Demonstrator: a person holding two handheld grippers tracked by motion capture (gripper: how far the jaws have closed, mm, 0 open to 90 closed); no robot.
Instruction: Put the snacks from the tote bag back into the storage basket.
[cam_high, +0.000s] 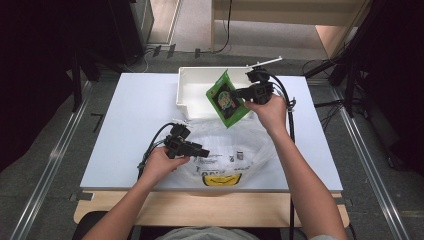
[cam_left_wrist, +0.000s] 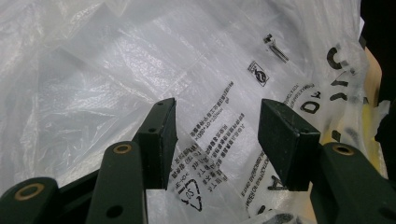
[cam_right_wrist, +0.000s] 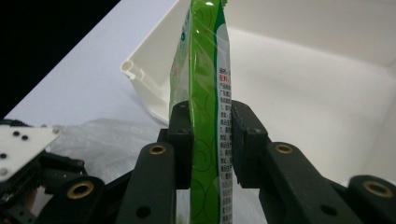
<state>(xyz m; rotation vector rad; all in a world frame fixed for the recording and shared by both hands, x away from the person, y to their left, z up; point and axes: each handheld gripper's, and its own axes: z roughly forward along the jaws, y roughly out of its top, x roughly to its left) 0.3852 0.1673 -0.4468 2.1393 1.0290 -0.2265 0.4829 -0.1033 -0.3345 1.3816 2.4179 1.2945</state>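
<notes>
White bench (cam_high: 130, 130) on a wooden base, lit from above; dark room on every side. Grey floor with metal rails (cam_high: 47, 170) at far left and far right, black stands and loose cables behind the bench, pale wooden furniture at the far end.

Left to right on the bench:

One left gripper (cam_high: 200, 150), held low at the near left edge of the clear plastic bag (cam_high: 235, 145). In the left gripper view, jaws spread, with a printed stretch of the bag (cam_left_wrist: 219, 121) seen in the gap between them; pads not pressing on the film. Cannot tell whether they touch it.

One clear plastic bag, crumpled, lying flat at the middle of the near half, printed with black text and a yellow mark toward the near edge.

One white tray (cam_high: 192, 95), open-topped, at the far middle of the bench, just beyond the bag.

One green packet (cam_high: 227, 99), raised in the air over the near right corner of the tray, tilted, above the far edge of the bag. In the right gripper view, the packet (cam_right_wrist: 205, 70) standing edge-on, with the tray's inside (cam_right_wrist: 299, 84) behind it.

One right gripper (cam_high: 240, 93), held up by the right hand (cam_high: 272, 112), jaws pinching the green packet from both sides.

Two forearms rising from the near edge.
</notes>
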